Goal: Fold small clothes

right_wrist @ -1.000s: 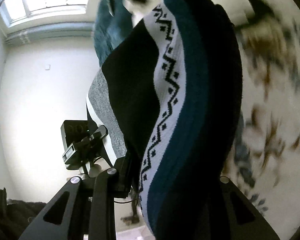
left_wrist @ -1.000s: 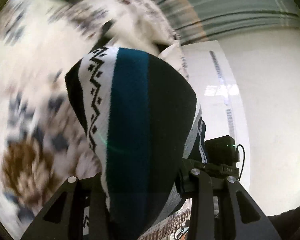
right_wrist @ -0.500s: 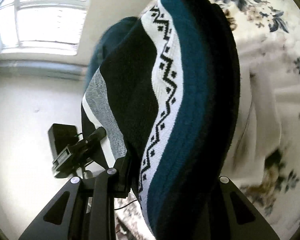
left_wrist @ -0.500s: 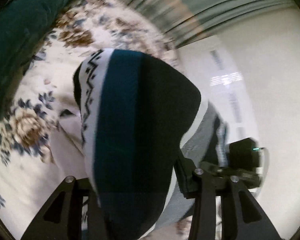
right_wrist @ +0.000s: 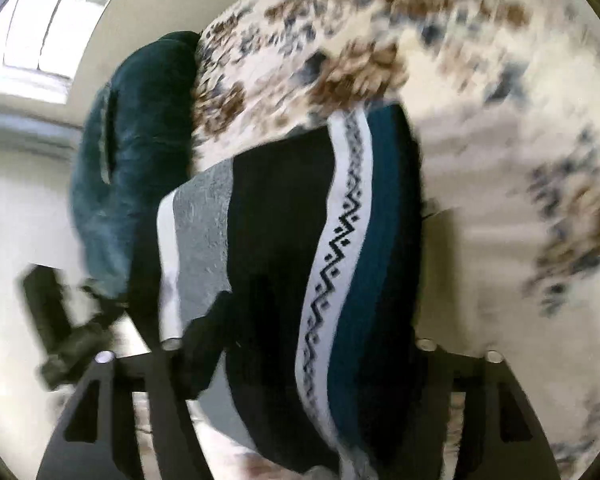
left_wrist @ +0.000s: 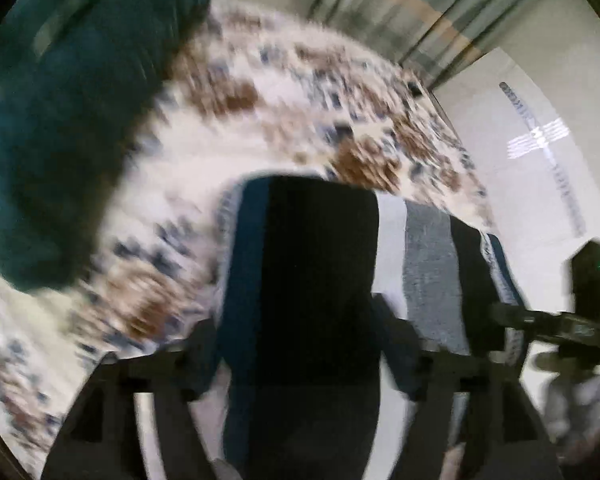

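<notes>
The left gripper [left_wrist: 300, 344] points steeply down over a bed, and its jaws have just been opening; they now stand spread, with the folded striped knit garment [left_wrist: 320, 280] lying in the gap between them; the picture is blurred, so whether either finger [left_wrist: 204, 344] touches the cloth cannot be told, though no pinch shows. In the left wrist view the garment fills the space from the centre down to six o'clock, black in the middle with a teal band on its nine o'clock side and white and grey bands toward three o'clock; it lies on a floral bedspread [left_wrist: 228, 136] of cream, brown and blue that runs from eight o'clock round to one o'clock. A dark teal cushion [left_wrist: 68, 120] sits at ten o'clock, partly over the bedspread; at three o'clock the right gripper's body [left_wrist: 560, 320] shows dark against a pale floor.

The right gripper [right_wrist: 296, 344] is likewise spread, its jaws having just been opening, the garment between them and no visible squeeze on it. In the right wrist view the cloth reaches from the centre to six o'clock, its white zigzag band running from twelve toward six; the cushion stands at ten o'clock, the bedspread from twelve to four, and a bright window [right_wrist: 40, 40] at ten to eleven o'clock near the rim.
</notes>
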`<state>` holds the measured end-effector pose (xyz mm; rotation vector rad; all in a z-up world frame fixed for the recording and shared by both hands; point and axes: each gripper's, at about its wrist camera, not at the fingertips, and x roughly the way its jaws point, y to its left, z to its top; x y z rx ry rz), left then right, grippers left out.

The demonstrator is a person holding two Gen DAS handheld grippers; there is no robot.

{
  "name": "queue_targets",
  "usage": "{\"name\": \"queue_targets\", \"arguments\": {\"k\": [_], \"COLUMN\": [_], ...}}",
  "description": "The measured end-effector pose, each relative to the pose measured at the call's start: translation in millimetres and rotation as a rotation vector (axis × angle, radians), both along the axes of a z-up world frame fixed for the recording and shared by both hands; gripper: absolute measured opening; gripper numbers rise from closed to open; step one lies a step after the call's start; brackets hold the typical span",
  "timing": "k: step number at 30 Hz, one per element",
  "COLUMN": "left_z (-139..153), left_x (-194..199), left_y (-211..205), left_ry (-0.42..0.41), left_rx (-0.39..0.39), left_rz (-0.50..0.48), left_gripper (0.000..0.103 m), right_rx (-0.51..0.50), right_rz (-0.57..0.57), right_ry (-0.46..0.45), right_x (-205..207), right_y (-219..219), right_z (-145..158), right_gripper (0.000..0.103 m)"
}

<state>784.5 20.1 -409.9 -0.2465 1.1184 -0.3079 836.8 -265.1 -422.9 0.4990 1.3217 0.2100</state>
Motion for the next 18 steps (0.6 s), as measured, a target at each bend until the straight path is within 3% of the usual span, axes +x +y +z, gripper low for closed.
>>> {"name": "queue_targets", "arguments": {"k": [1,3,7,9,13,18], "left_z": [5.1,10.9,17.8,23.5,48.6,104.6], "left_x": [-6.8,-22.4,-59.0,-74.9,-110.5,-162.1], "left_y": [-4.1,-11.0,-25.4,-29.9,-42.5,-54.5], "left_ry": [-0.043,-0.071,-0.064,-0.068,-0.084,-0.154], "left_rx": [0.049,0.112,0.229,0.237,0.264,0.265], "left_rz": [0.005,0.015,0.051,0.062,0.077,0.096], "left_gripper": [0.098,0.103,0.103,0.103,0.103,0.103], "right_rx": [-0.11,-0.252,-0.476,-0.544,-0.621,-0.68], "right_rz": [-0.001,-0.006,-0.031,-0.053,-0.08,-0.108], "right_ry": [-0.018,-0.051,-0.101,-0.119,-0.168,-0.253], "right_x": [-9.8,-45.7,-96.2,-117.8,-164.6,-225.5], "right_y": [4.4,-12.1,-3.6,-2.4,-0.3,3.6], "right_z": [8.8,25.6,43.2,56.3,88.4,151.8], "right_gripper": [0.087,0.103,0.103,0.103,0.103,0.103]}}
